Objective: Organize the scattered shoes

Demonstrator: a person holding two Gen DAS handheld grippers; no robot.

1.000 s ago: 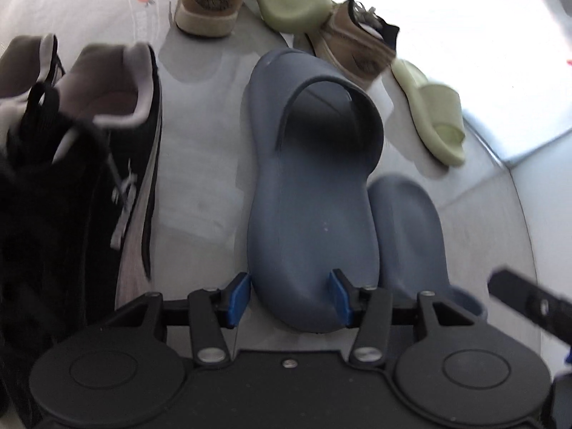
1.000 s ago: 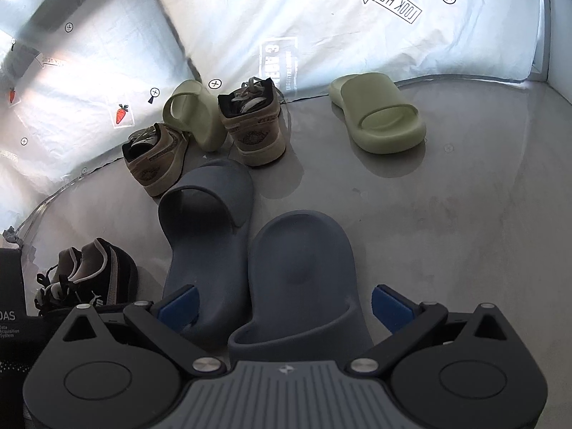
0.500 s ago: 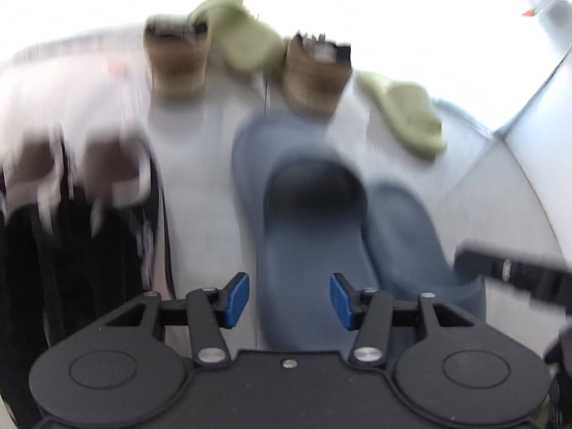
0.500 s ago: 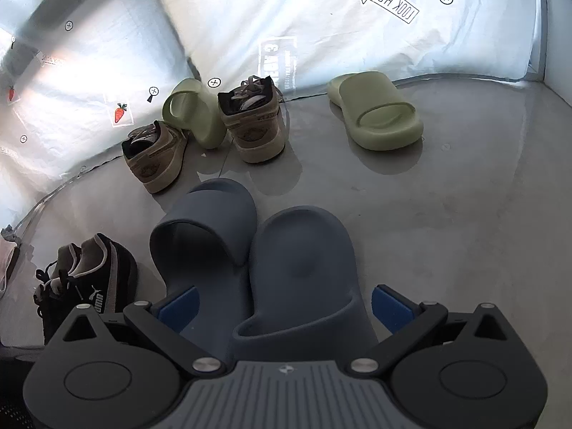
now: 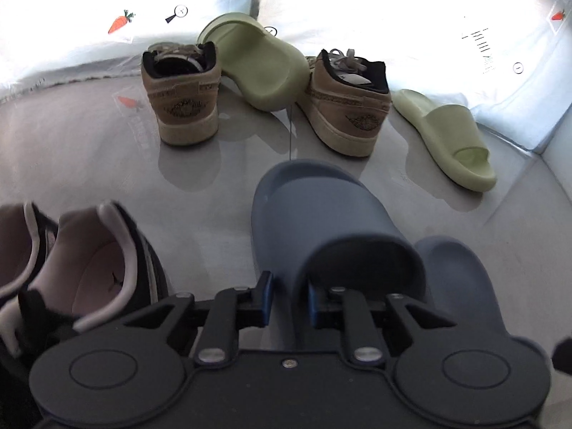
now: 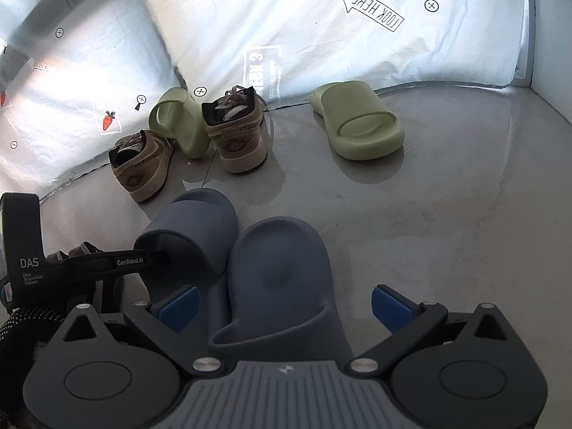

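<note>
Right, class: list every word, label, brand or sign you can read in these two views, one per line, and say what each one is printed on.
"LOOK HERE", upside down inside an arrow: white backdrop sheet.
"DAS" and "GenRobot.AI": body of the left claw, seen in the right wrist view; the small lines under "DAS" are too small to read.
Winged logo, no legible words: heels of the tan sneakers.
Grey block label on the sheet: too faint to read.
Carrot stickers: pictures only.

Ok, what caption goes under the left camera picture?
Left gripper pinching the blue slide's strap, beside its mate.
</note>
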